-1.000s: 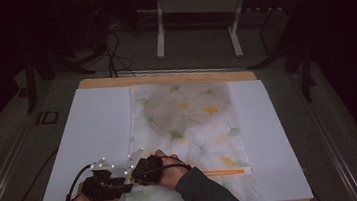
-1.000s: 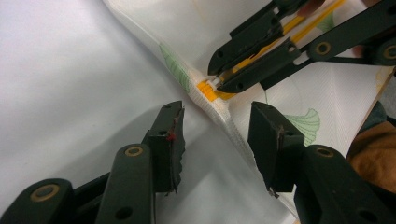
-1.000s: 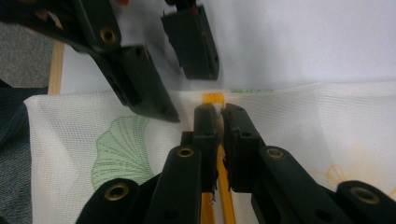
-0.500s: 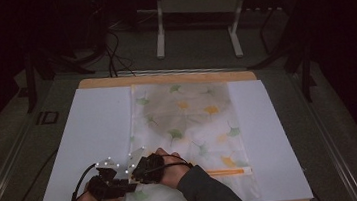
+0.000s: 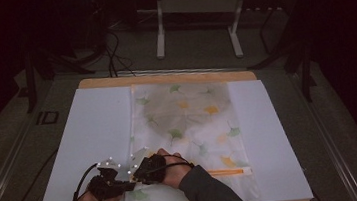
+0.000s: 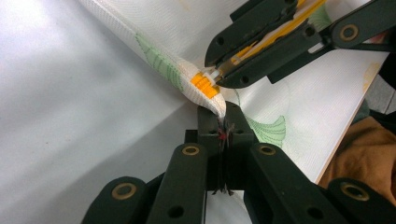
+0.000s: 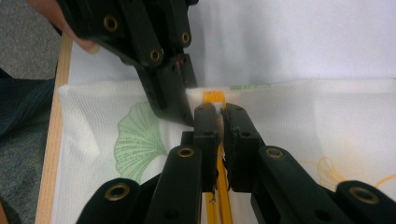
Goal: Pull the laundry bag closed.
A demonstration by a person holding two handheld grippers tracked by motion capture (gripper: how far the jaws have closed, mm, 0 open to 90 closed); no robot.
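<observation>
Left gripper (image 6: 223,135) clamps the bag (image 5: 188,114) corner, right gripper (image 7: 218,122) clamps the zipper pull (image 6: 205,85); hold corner taut, draw straight along zipper.

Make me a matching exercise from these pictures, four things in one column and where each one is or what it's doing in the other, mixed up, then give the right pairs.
Things
1. left hand-held gripper
2. right hand-held gripper
3. orange zipper end
4. leaf-print bag

Place or state
A. lies flat on the white sheet in the middle of the table
B. shut on the orange zipper strip
C. at the bag's corner, between the two grippers
D. shut on the bag's fabric just beside the zipper end

Pairs: 1-D, 2-B, 3-C, 4-A
</observation>
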